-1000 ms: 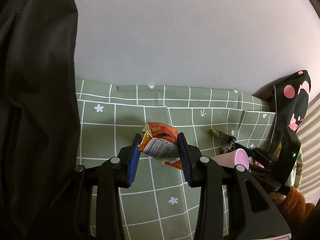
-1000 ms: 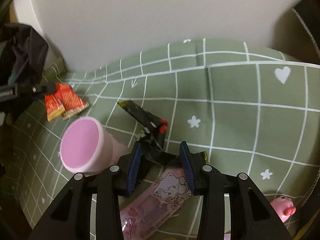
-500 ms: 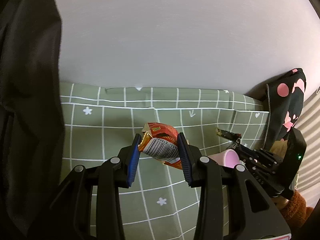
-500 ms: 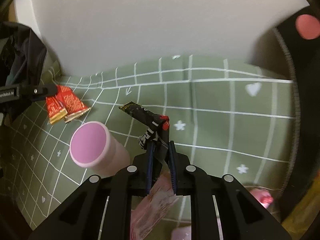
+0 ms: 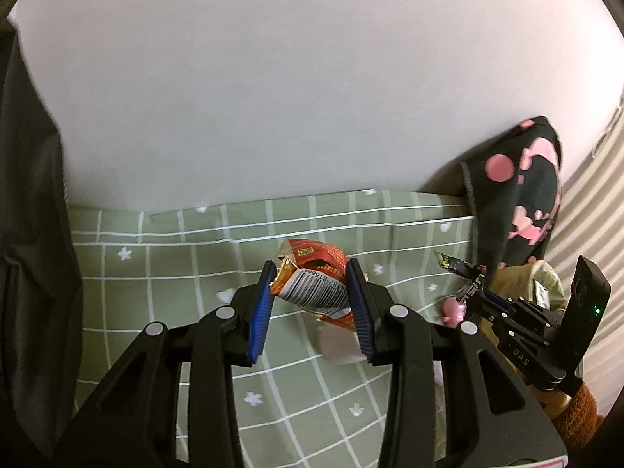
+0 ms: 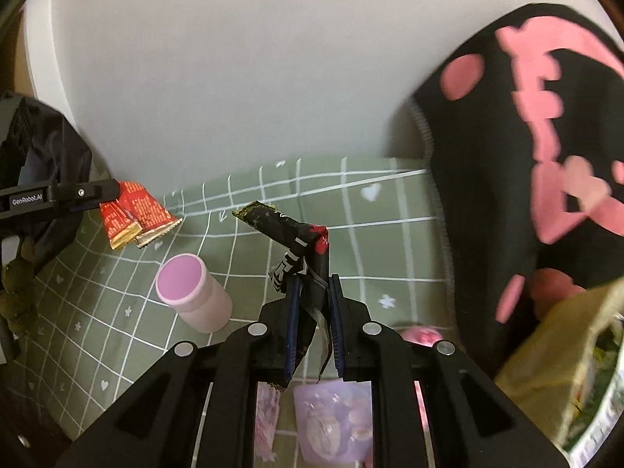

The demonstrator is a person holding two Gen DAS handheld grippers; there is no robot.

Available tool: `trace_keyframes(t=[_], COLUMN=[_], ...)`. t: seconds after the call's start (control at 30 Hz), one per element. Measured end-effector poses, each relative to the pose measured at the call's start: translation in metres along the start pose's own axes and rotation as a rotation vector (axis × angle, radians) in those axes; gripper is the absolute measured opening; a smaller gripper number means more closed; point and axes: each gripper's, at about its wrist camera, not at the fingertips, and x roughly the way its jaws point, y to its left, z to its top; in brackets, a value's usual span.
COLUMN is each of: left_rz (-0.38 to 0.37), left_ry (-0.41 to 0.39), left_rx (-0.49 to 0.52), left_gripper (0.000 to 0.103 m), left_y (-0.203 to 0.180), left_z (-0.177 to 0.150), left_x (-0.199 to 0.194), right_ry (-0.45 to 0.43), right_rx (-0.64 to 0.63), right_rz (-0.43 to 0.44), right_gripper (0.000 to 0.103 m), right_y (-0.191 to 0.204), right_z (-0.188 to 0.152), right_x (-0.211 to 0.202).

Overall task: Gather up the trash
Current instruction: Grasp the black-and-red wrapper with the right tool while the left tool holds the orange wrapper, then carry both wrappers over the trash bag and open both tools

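Note:
My left gripper (image 5: 312, 288) is shut on a crumpled red and orange snack wrapper (image 5: 314, 284) with a barcode, held above the green checked tablecloth (image 5: 175, 273). The same wrapper (image 6: 136, 218) shows in the right wrist view at far left. My right gripper (image 6: 314, 300) is shut on a black wrapper with red end (image 6: 292, 241), lifted off the cloth. In the left wrist view the right gripper (image 5: 477, 292) holds that black wrapper (image 5: 460, 269) at right.
A pink cup (image 6: 191, 292) stands on the cloth left of my right gripper. A black cloth with pink prints (image 6: 526, 156) hangs at right. A yellow-green bag (image 6: 565, 362) is at lower right. Pink and purple packets (image 6: 331, 421) lie below the right gripper. Dark fabric (image 5: 31, 273) is at left.
My right gripper shut on the black wrapper and lifted it up off the cloth, swinging to the right. My left gripper kept hold of the red wrapper and turned right.

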Motion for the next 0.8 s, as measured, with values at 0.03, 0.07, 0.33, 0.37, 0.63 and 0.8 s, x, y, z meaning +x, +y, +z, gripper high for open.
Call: trace_keyframes(t=[0.03,0.07,0.33,0.37,0.63,0.8], left_rz=[-0.016,-0.024,-0.107,-0.117,-0.222,-0.293], left_ry=[-0.004,-0.007,-0.001,0.001,-0.005,0.001], left_rx=[0.012,0.023,0.114,0.132,0.270,0.356], left_gripper=[0.035,0.035,0.035,0.035,0.035,0.035], left_y=[-0.008,-0.012,-0.063,-0.071,-0.143,-0.191], left_z=[0.000,-0.001,-0.009,-0.011,-0.018,-0.023], left_x=[-0.002,-0.004,-0.005,-0.004,-0.004,0.002], right_ry=[-0.017,-0.026,-0.080,-0.087,-0.146,-0.173], right_rx=[0.007,0.010,0.036,0.039,0.093,0.135], right_rz=[-0.011,-0.017,-0.097,-0.108,-0.224,-0.290], right_gripper=[0.015,0.015,0.015,0.015,0.015,0.015], right_y=[-0.003,-0.005,-0.020,-0.022,-0.049,-0.068], right_z=[-0.002,-0.005,-0.016,-0.016,-0.025,-0.034], right_x=[-0.011,-0.018,-0.070,-0.076,-0.127,-0.156])
